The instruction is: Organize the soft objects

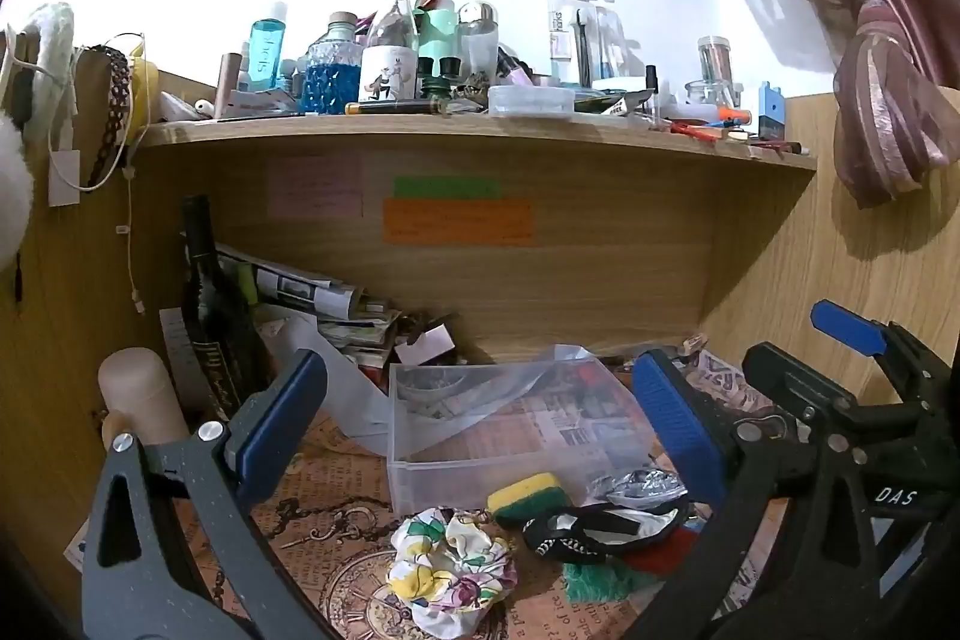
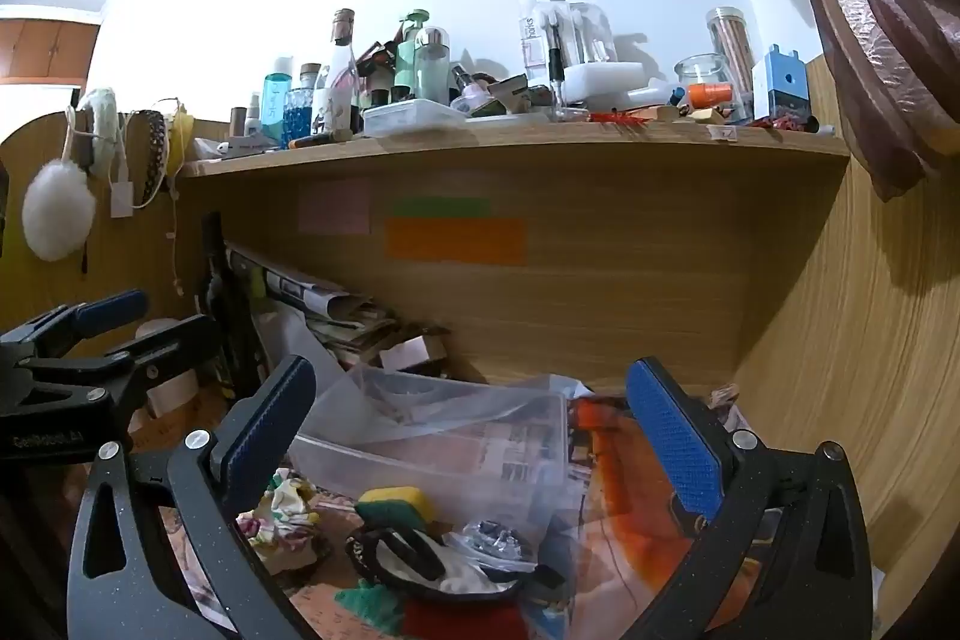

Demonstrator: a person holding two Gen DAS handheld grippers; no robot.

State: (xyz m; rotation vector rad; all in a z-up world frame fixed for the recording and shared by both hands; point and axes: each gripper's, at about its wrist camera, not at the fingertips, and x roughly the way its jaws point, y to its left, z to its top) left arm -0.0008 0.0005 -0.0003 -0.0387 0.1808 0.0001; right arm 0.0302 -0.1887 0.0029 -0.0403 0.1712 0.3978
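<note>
A floral fabric scrunchie (image 1: 451, 562) lies on the desk in front of a clear plastic bin (image 1: 420, 466). Beside it are a yellow-green sponge (image 1: 528, 497), a black-and-white cloth item (image 1: 600, 523) and a red and green cloth (image 1: 624, 565). My left gripper (image 1: 480, 424) is open and empty above them. My right gripper (image 2: 474, 430) is open and empty, above the sponge (image 2: 396, 505), the black-and-white item (image 2: 420, 562), the scrunchie (image 2: 282, 520) and the bin (image 2: 432, 454). The right gripper also shows in the left wrist view (image 1: 840, 340), and the left gripper in the right wrist view (image 2: 114, 322).
A wooden shelf (image 1: 480, 133) crowded with bottles and jars runs overhead. A dark bottle (image 1: 213, 304) and stacked papers (image 1: 312, 292) stand at the back left. A crinkled foil wrapper (image 1: 645, 484) lies by the bin. Wooden walls close in left and right; a curtain (image 1: 888, 100) hangs right.
</note>
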